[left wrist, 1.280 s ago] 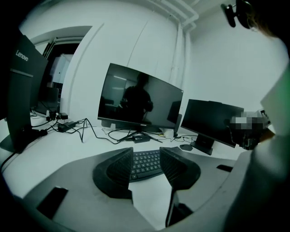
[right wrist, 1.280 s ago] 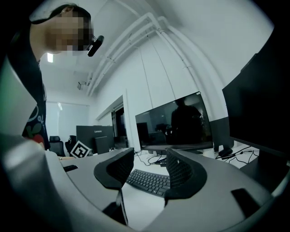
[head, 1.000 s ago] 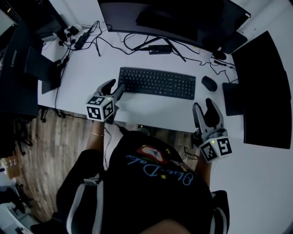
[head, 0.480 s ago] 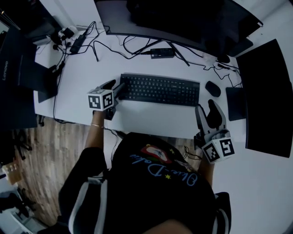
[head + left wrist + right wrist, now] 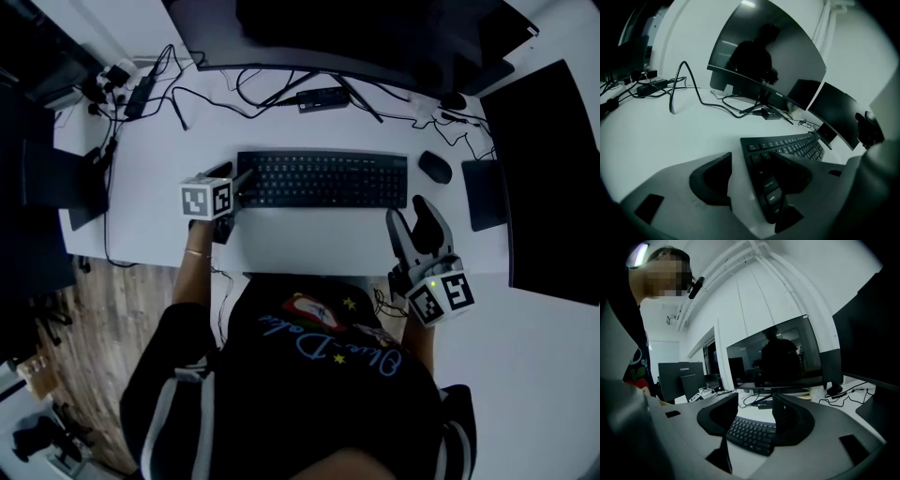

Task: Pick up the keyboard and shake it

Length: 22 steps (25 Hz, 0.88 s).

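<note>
Several cables (image 5: 251, 97) lie behind keyboard (image 5: 323, 178), mouse (image 5: 434, 167) beside.

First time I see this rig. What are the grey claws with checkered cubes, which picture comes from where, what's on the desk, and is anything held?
A person seated at a white desk holds a two-jaw gripper in each hand; the cubes are part of them. The top-down picture comes from a camera on the person's head; the other two look along each gripper's jaws. On the desk are a black keyboard, a mouse, cables and monitors. The left gripper straddles the keyboard's left end; its jaws have just been opening and do not clamp it. The right gripper is open and empty, short of the keyboard's right end. Nothing is held.
</note>
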Tool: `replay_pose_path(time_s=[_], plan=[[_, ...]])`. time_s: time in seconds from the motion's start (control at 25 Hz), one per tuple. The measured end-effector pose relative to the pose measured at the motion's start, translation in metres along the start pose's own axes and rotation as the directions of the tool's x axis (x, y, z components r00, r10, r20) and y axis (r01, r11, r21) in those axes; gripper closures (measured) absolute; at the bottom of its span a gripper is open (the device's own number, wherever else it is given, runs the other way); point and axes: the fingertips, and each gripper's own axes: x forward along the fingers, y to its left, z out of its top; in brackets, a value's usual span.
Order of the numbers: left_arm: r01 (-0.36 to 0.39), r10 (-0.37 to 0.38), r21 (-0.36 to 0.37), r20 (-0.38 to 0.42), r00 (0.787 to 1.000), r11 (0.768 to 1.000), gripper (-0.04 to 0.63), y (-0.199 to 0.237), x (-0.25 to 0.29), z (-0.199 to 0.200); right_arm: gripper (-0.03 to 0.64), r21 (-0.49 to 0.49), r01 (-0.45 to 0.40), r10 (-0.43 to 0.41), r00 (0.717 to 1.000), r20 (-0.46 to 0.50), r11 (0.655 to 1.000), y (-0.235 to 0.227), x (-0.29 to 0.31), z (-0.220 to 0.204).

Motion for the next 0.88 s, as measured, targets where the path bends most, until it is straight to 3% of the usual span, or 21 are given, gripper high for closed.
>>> replay_pose_path(time_s=[0.2, 0.48, 0.64, 0.88], plan=[[0.02, -0.02, -0.003, -0.033, 0.999, 1.0, 0.348, -0.006, 0.007, 0.002, 0.422, 0.019, 0.038, -0.038, 0.999, -0.012, 0.999, -0.018, 0.002, -0.008], [0.061, -0.062, -0.013, -0.044, 0.997, 0.998, 0.328, -0.019, 0.012, 0.0, 0.417, 0.053, 0.118, -0.112, 0.987, -0.114, 0.992, -0.07, 0.003, -0.041], [0.061, -0.062, -0.016, -0.045, 0.997, 0.998, 0.33, -0.018, 0.012, 0.001, 0.408, 0.084, 0.153, -0.13, 0.964, -0.231, 0.985, -0.102, 0.009, -0.084], [0.029, -0.029, -0.004, -0.045, 0.999, 1.0, 0.33, -0.017, 0.012, 0.0, 0.39, 0.111, 0.168, -0.11, 0.908, -0.404, 0.979, -0.128, 0.02, -0.143]])
